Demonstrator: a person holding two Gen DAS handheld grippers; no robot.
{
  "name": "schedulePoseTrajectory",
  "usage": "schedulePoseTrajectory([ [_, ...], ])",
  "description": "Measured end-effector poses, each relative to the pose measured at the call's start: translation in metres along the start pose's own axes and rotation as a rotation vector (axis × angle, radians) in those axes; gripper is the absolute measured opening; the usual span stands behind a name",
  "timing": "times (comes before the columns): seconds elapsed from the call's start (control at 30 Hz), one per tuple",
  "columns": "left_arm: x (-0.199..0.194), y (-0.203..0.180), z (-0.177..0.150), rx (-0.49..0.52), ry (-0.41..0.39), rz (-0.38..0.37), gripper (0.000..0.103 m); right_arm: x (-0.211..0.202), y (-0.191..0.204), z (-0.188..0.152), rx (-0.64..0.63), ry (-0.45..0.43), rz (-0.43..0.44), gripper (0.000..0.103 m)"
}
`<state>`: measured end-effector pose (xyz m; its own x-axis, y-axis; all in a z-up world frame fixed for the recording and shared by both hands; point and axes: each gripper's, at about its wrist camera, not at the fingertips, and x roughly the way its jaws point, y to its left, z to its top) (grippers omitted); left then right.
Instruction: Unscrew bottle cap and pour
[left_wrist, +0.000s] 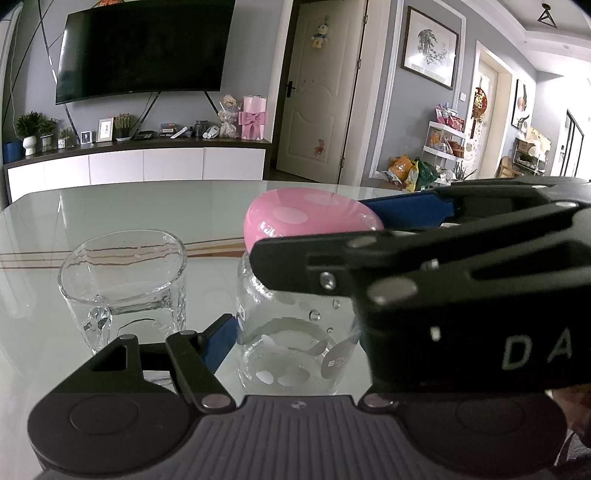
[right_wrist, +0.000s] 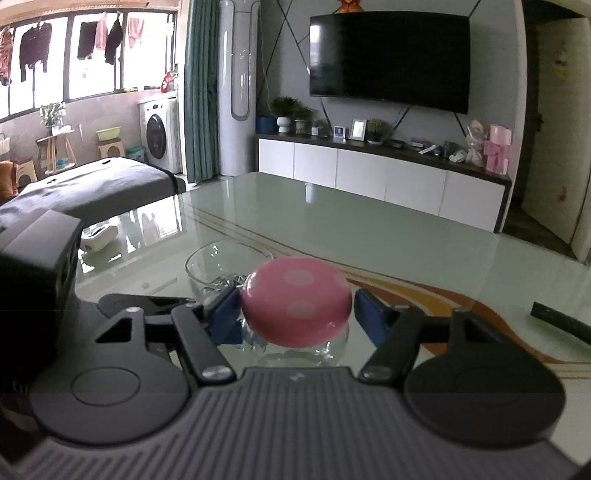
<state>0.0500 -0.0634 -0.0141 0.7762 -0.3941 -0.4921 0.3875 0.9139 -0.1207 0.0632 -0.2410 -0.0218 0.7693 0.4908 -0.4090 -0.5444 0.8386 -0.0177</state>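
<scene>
The upright bottle (left_wrist: 291, 332) stands beside the glass (left_wrist: 125, 280), its body gripped by the left gripper (left_wrist: 291, 343), while the right gripper (right_wrist: 297, 314) brackets its pink cap (right_wrist: 297, 301), one pad touching, the other just clear.

Two close wrist views, both sharing pink cap (left_wrist: 310, 219).

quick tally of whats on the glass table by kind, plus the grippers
clear glass bottle: 1
pink dotted cap, on the bottle: 1
clear drinking glass: 1
black bar at the table's right edge: 1
grippers: 2, left gripper around the bottle body, right gripper either side of the cap
total: 6
</scene>
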Motion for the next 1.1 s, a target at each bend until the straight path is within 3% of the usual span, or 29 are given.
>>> schedulePoseTrajectory([
  [0.23, 0.0, 0.0, 0.0, 0.0, 0.0, -0.001, 0.076, -0.001, 0.002, -0.001, -0.022, -0.005, 0.017, 0.066],
  [1.1, -0.003, -0.003, -0.001, 0.002, 0.0, -0.001, 0.076, -0.008, -0.034, 0.008, -0.134, -0.002, 0.302, 0.066],
])
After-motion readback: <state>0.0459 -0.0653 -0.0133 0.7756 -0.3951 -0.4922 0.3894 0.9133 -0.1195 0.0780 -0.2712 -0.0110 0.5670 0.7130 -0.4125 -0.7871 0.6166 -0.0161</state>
